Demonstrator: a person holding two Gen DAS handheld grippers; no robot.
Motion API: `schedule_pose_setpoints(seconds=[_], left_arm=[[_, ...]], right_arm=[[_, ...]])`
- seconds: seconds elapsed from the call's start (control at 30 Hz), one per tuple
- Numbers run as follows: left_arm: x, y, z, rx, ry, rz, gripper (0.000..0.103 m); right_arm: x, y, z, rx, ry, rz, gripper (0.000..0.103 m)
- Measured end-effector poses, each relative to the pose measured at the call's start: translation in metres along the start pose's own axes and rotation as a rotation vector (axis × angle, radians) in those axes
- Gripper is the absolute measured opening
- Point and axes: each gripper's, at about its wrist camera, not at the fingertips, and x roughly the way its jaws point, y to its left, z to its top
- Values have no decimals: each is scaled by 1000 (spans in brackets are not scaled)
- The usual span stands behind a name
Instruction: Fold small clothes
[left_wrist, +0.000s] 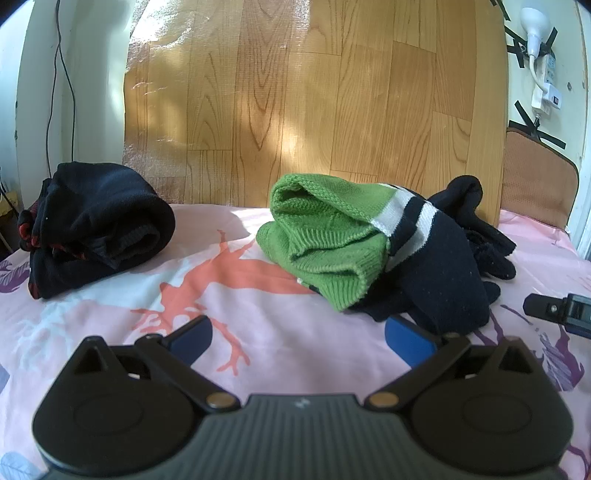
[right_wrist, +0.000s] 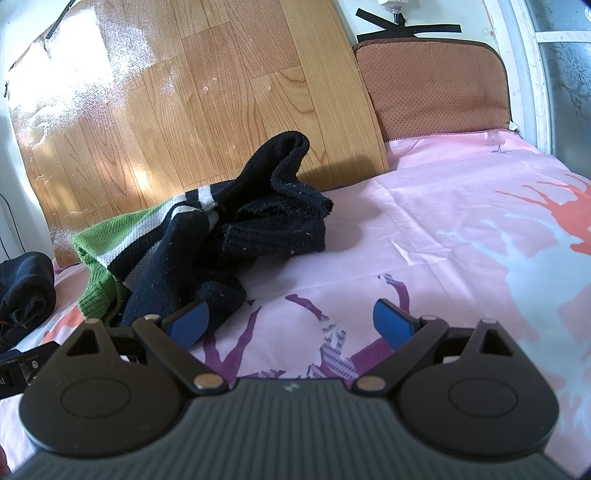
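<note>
Pink printed bedsheet (left_wrist: 295, 354) lies under both grippers. Left gripper (left_wrist: 297, 338) and right gripper (right_wrist: 291, 321) hold their fingers spread, gripping nothing. Ahead of the left fingers, the green and navy sweater (left_wrist: 332, 243) lies crumpled and unfolded; reaching a free edge seems the next need.

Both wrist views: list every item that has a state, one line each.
Left claw: open, empty.
Right claw: open, empty.
Green and navy sweater: crumpled, unfolded, on the sheet.
Black garment: loosely rolled, lying apart from the sweater.
</note>
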Motion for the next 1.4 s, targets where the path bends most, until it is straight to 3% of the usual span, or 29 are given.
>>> schedule_pose_setpoints(seconds=[1.4], left_arm=[[-2, -2, 0, 18, -11, -13, 103]], right_arm=[[2, 0, 2, -4, 2, 2, 93]])
